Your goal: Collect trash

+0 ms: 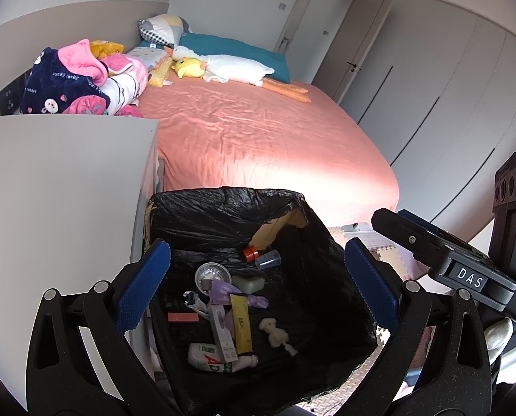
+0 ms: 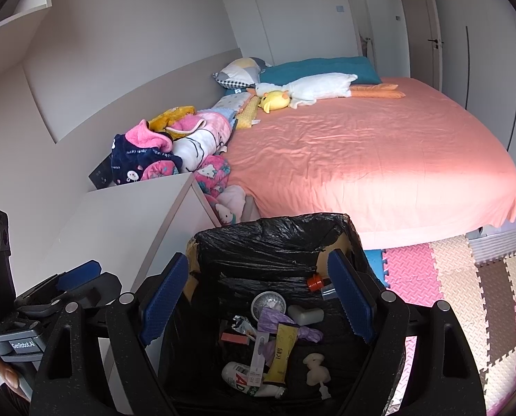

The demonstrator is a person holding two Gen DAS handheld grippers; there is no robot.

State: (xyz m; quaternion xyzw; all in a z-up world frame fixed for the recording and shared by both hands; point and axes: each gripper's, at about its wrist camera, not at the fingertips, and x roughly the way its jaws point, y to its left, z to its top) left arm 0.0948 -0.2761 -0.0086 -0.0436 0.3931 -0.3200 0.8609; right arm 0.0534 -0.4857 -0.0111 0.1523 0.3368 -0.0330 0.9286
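- We see the left claw [image 1: 258, 284] spread wide with nothing between its blue pads; it sits low in the frame, directly above the trash bin [image 1: 223, 208].
- The right claw [image 2: 258, 298] is likewise spread and holds nothing; it hangs over the same bin [image 2: 275, 232] at lower centre.
- The bin is a box lined with a black bag. Inside lie the collected items: a red-capped bottle [image 1: 250, 253], a clear cup [image 1: 268, 260], a foil dish [image 1: 212, 275], a purple wrapper [image 1: 230, 291], a yellow packet [image 1: 240, 322], a white bottle [image 1: 209, 357] and a pale crumpled scrap [image 1: 274, 332].
- These items lie below and between the pads in both views, not touching them.
- In the left wrist view, the other gripper body crosses the right edge, just beside the bin.
- A grey nightstand [image 1: 67, 180] stands against the bin at left.
- The bed [image 1: 258, 131] with its pink sheet fills the frame centre behind the bin; bundled blankets [image 1: 77, 83] and a plush goose [image 1: 237, 67] lie at upper left.
- Foam floor mats [image 2: 465, 294] cover the lower right.
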